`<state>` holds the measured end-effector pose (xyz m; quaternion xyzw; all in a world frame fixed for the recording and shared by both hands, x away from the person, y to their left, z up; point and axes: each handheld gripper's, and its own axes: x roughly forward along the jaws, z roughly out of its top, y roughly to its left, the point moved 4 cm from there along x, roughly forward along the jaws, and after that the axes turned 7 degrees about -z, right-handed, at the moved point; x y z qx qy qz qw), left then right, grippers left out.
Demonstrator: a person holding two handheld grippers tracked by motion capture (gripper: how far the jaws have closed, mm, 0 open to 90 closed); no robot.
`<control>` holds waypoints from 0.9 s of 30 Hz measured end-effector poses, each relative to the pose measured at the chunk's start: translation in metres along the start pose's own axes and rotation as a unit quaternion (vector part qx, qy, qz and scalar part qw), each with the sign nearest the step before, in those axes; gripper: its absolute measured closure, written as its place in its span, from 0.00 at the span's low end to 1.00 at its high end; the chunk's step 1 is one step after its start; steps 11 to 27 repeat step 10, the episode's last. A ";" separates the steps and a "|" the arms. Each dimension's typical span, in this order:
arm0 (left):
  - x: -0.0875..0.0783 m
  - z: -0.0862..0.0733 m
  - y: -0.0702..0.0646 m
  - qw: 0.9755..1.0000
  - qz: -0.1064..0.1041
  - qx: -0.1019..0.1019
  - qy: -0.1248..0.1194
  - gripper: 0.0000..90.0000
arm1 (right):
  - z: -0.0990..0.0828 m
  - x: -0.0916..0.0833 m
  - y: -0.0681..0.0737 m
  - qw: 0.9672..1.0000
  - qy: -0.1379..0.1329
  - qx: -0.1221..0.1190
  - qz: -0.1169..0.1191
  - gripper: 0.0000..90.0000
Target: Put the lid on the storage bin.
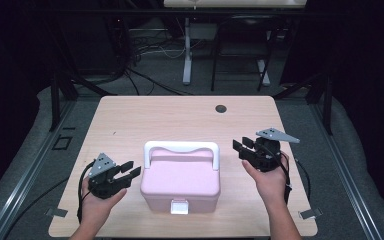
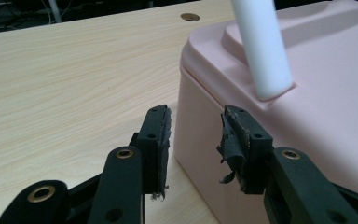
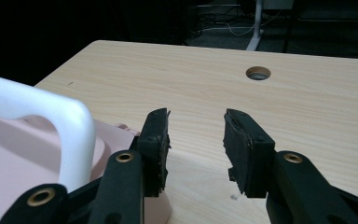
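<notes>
Flanking a smooth pink plastic box, each hand-held gripper gapes empty.

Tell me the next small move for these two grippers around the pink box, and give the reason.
Probably bring the left gripper in to steady the pink box's side, since its open jaws already sit just short of that wall. The white latch at the front looks closed and the white handle stands upright, so the open right gripper, beside the handle's end, could then take it.
</notes>
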<state>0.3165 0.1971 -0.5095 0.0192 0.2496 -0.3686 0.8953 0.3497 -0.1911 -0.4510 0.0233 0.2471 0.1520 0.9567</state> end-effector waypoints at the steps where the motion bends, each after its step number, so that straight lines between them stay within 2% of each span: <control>1: 0.001 0.000 0.001 1.000 0.000 -0.001 -0.001 0.68 | 0.000 0.000 0.000 1.000 0.000 0.000 0.000 0.66; 10: 0.003 -0.011 0.008 1.000 0.007 -0.003 0.007 0.65 | -0.003 0.004 -0.004 1.000 0.005 0.003 -0.006 0.65; 27: 0.003 -0.011 0.008 1.000 0.007 -0.003 0.007 0.65 | -0.003 0.004 -0.004 1.000 0.005 0.003 -0.006 0.65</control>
